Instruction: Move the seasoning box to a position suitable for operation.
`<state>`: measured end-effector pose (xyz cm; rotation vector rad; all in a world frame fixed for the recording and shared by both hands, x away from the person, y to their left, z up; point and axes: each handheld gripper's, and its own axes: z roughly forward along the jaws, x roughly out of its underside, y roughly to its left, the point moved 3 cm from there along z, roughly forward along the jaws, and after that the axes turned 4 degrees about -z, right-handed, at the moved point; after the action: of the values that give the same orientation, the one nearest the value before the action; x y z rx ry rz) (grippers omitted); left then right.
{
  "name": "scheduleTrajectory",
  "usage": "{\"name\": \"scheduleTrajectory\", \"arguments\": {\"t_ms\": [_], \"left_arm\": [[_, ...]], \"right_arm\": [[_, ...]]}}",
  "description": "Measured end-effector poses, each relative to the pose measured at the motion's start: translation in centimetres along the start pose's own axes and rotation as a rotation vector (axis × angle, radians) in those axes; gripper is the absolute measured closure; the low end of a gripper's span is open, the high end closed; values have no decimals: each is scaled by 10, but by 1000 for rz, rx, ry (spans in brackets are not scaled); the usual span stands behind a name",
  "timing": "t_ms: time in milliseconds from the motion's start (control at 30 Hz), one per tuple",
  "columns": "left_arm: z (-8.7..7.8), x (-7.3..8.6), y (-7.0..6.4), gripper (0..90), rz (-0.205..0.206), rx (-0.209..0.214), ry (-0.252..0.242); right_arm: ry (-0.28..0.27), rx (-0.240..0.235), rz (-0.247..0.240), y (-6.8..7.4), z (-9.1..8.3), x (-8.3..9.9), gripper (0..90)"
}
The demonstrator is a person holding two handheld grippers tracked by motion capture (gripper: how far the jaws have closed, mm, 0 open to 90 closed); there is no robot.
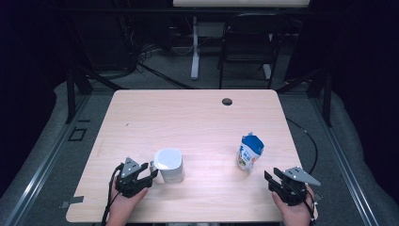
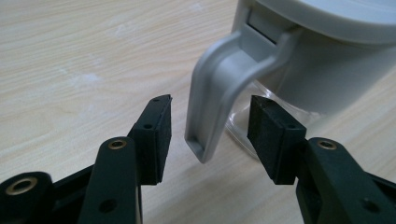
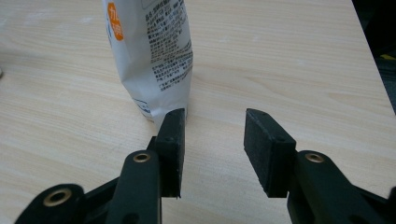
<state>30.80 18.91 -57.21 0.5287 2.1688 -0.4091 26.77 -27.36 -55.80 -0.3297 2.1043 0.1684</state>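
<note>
Grey plastic jug (image 1: 169, 165) is standing upright on the pale wooden worktop (image 1: 197, 117), near its front edge, and serves as the landmark for everything else. Its curved handle (image 2: 219, 88) is pointing toward the left tool (image 1: 139, 177), which is sitting just beside the jug on the person's left. In the left gripper view that tool (image 2: 210, 135) is standing open, its two black jaws spread to either side of the handle's lower end, with a visible gap on each side, so nothing is being gripped. A hand (image 1: 123, 202) is holding the tool from below.

Well to the right of the jug, a blue and white pouch (image 1: 249, 151) is standing upright on the worktop, its top torn open. The right tool (image 1: 275, 181) is hovering farther right of the jug, just beside the pouch and nearer the front edge. In the right gripper view this tool (image 3: 212, 140) is also open and empty; the printed pouch (image 3: 154, 56) is standing just beyond the tip of one jaw, off to one side of the gap.
</note>
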Motion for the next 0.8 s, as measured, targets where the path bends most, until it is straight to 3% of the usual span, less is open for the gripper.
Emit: {"name": "scheduleTrajectory", "arguments": {"t_ms": [100, 133, 167, 400, 667, 800], "left_arm": [[3, -1, 2, 526, -20, 7, -4], [6, -2, 3, 538, -63, 30, -13], [6, -2, 3, 538, -63, 30, -13], [8, -4, 3, 578, -14, 34, -16], [7, -4, 6, 681, -19, 58, -5], [7, -4, 3, 693, 0, 37, -6]], "right_arm": [[-3, -3, -2, 0, 0, 0, 582], [-3, 1, -10, 0, 0, 0, 564], [-3, 1, -10, 0, 0, 0, 564], [-2, -9, -15, 0, 0, 1, 585], [12, -38, -34, 4, 4, 1, 568], [6, -49, -47, 6, 5, 1, 562]]}}
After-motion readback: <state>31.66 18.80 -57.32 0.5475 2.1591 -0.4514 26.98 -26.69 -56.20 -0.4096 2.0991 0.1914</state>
